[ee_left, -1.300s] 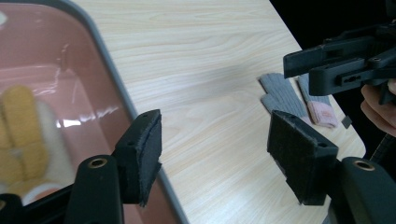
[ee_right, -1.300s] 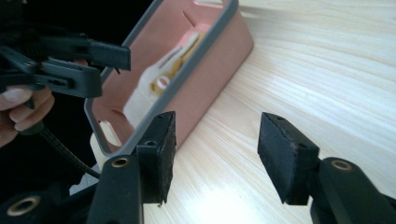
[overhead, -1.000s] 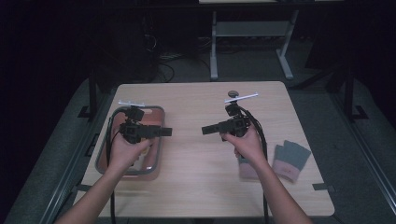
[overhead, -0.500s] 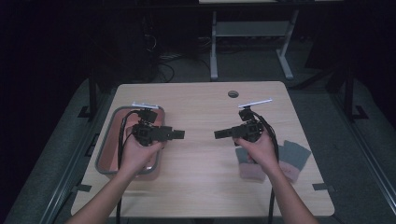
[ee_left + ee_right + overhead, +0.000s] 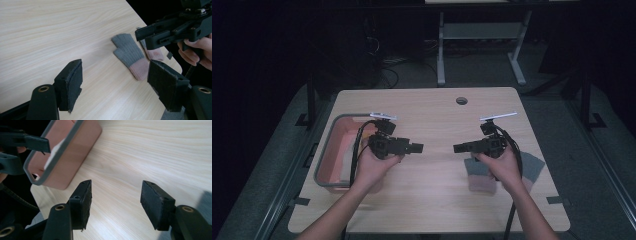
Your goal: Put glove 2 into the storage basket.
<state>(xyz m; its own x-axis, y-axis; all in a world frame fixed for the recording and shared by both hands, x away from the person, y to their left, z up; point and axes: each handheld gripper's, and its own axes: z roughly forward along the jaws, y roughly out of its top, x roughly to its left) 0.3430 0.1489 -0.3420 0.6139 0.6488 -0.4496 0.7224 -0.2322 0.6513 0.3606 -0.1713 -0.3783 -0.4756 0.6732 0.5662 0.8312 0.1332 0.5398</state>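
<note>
On the right side of the pale wooden surface (image 5: 432, 200), under the person's right hand (image 5: 502, 167), lie two knitted gloves, grey in the fingers with a pink cuff. From the left gripper view one grey-and-pink glove (image 5: 130, 56) is flat on the wood with its cuff toward the near edge, and a second glove of the same kind (image 5: 153, 52) sits just beside it, partly hidden behind the right gripper (image 5: 172, 31). From the high view the gloves (image 5: 482, 175) are mostly covered by that hand, so I can't say whether they touch each other.

Over at the left edge there's the pink rectangular tray with a grey rim (image 5: 328, 152). The right gripper view looks at its corner (image 5: 72, 157) and you can see something white inside it (image 5: 53, 152), but I can't tell what that is. The tray stands well apart from the gloves.

Both grippers hang over the surface, pointing at each other across bare wood. The left gripper (image 5: 414, 148) has its jaws spread wide with nothing between them; they've just been opening a bit more. The right gripper (image 5: 460, 148) is the same deal: jaws wide apart, only bare wood showing between the pads (image 5: 153, 203). Neither one touches a glove or the tray.
</note>
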